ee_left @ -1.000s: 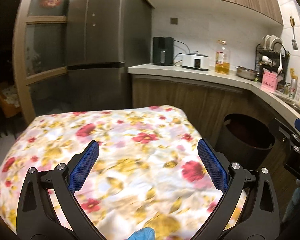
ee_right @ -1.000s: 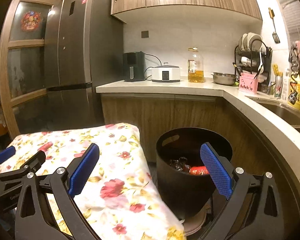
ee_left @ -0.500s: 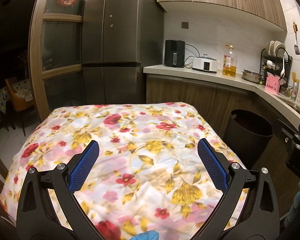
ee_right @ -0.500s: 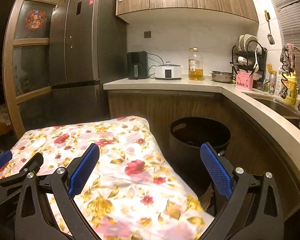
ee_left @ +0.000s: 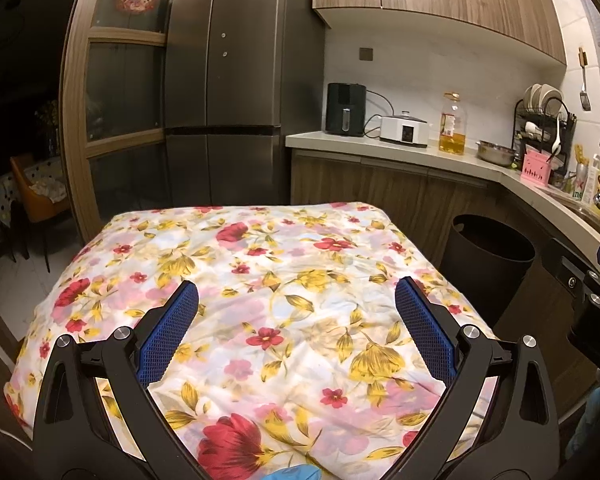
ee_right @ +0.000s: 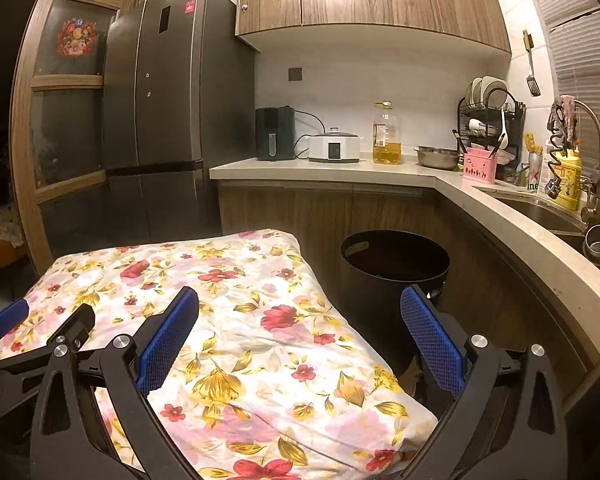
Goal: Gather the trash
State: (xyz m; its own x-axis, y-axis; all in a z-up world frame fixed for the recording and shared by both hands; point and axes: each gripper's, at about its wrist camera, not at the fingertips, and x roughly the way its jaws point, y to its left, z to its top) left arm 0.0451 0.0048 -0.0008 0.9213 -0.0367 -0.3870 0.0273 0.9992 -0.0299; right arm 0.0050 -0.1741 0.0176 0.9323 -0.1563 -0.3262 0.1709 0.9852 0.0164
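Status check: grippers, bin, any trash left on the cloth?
Left gripper open, empty. Right gripper open, empty. Black trash bin beside floral-covered table, contents not visible. No trash seen on the cloth; nothing blocking.

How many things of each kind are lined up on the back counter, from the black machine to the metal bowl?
Black air fryer: 1
White slow cooker: 1
Clear plastic bottle of yellow oil: 1
Round steel bowl: 1
Total: 4

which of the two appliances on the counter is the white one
The low, wide cooker, second out from the fridge. The other, the taller air fryer right beside the fridge, is black.
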